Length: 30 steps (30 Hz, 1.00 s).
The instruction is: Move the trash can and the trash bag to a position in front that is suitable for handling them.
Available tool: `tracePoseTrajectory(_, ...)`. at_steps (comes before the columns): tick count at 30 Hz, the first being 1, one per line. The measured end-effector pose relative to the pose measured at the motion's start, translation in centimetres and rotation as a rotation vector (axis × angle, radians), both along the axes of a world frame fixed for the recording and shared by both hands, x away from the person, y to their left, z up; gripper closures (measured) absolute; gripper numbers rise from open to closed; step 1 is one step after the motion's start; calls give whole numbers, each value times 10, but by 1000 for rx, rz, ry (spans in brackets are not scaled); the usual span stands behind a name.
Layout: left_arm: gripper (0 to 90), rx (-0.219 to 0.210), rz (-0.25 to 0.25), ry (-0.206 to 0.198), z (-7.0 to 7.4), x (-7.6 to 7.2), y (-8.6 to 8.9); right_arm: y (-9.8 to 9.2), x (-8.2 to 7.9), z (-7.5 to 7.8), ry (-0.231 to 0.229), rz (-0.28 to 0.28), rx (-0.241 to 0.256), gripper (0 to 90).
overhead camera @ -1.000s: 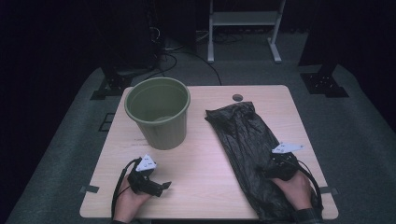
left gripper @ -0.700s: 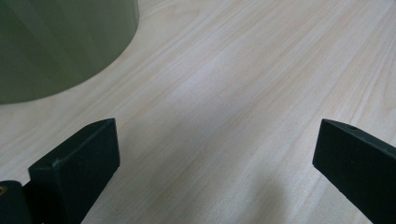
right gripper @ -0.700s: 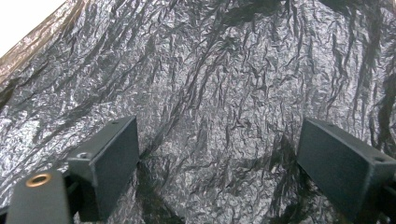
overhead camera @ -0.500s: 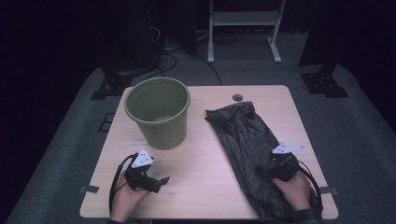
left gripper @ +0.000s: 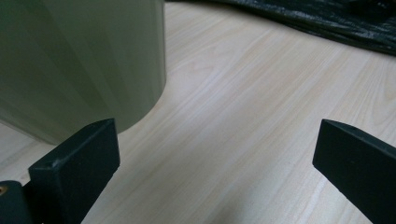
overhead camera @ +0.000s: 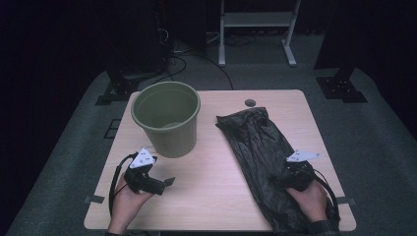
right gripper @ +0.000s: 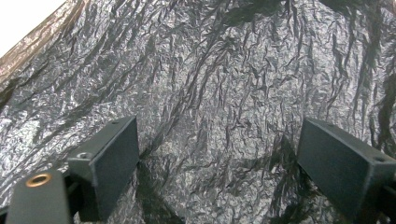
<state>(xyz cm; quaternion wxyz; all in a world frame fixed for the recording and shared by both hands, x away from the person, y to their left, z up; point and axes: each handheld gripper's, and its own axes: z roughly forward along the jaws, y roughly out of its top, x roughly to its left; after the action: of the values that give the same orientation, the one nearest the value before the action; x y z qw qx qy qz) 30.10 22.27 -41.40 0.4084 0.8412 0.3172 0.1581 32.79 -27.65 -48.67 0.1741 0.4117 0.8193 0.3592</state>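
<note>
Right gripper: black two-jaw tool in the person's right hand, jaws spread wide with nothing between them, set low over the near part of the crinkled black plastic bag.
Bag under the right gripper: in the right gripper view the bag's wrinkled film lies directly below and ahead of both jaws; whether the jaw tips touch it I cannot tell.
Left gripper: black two-jaw tool in the person's left hand, jaws likewise spread and empty, pointing toward the bag across bare wood.
Bucket: round olive-green plastic bucket standing upright, to the left of the bag and apart from it; the left gripper sits just in front of it, and in the left gripper view its wall rises near the left jaw.
Bag: lies flat and lengthwise on the light wooden table, running from the far middle down to the near right edge.
Small disc: dark round spot on the table just beyond the bag's far end.
Count: two grippers, one bag, one bucket, one disc.
</note>
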Motion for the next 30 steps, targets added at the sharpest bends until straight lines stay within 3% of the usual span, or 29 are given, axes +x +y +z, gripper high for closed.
tracePoseTrajectory(14,0,-33,24,-4,29,5,10,0,0,0,0,0,0,120)
tracePoseTrajectory(30,0,-31,66,-8,65,16,19,0,0,0,0,0,0,122)
